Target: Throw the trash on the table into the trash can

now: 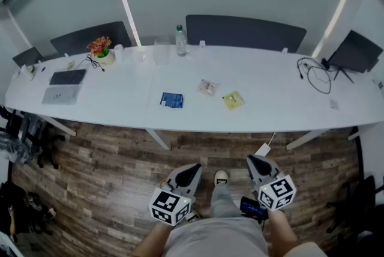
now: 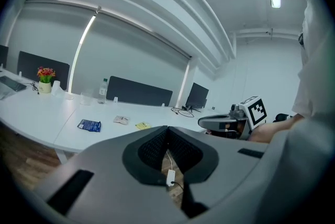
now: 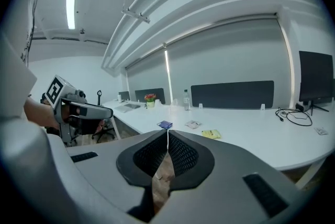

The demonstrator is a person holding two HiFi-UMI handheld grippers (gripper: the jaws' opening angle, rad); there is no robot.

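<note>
Trash lies on the white table (image 1: 120, 108), well apart from both grippers. Nearest the person, the left gripper (image 1: 193, 169) and the right gripper (image 1: 253, 161) are held low over the wooden floor (image 1: 108, 166), one on each side of a shoe (image 1: 221, 177). Each has its jaws clenched together with nothing between them. Further out, three items sit near the table's middle: a blue packet (image 1: 171, 100), a yellow packet (image 1: 233, 100), and between them, slightly further back, a clear wrapper (image 1: 207, 87). At the far edge stand a water bottle (image 1: 180, 41) and a flower pot (image 1: 101, 49).
</note>
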